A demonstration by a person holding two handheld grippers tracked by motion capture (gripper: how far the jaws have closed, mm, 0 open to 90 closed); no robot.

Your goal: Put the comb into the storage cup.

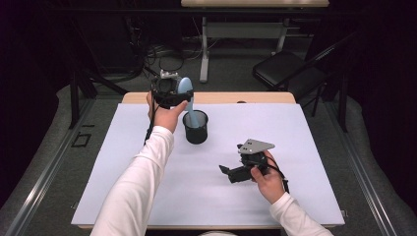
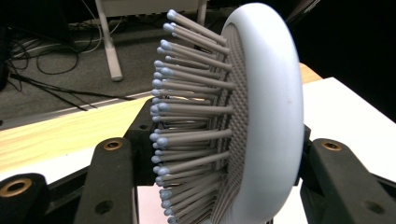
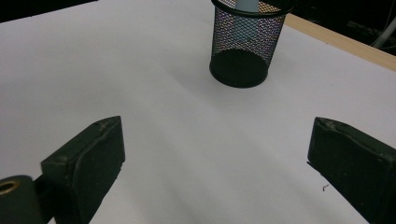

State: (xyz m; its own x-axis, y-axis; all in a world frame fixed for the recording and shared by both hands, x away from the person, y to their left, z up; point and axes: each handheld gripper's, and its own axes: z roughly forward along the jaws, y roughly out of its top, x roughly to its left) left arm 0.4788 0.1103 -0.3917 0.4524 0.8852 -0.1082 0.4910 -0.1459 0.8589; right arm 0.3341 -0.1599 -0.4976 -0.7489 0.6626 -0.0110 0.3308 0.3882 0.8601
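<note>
- Hairbrush (image 1: 186,87), pale blue, stands handle-down in the black mesh cup (image 1: 195,129); we see its head rising above the rim.
- We hold the left gripper (image 1: 173,94) at the brush head, jaws pinching it from both sides; in the left gripper view the hairbrush (image 2: 261,116) sits edge-on between them, bristles pointing to that view's left.
- Our right gripper (image 1: 235,173) rests low on the white sheet (image 1: 295,147), well apart from the cup, jaws spread wide with nothing between them.
- In the right gripper view we see the mesh cup (image 3: 243,46) ahead, the brush handle inside it.
</note>
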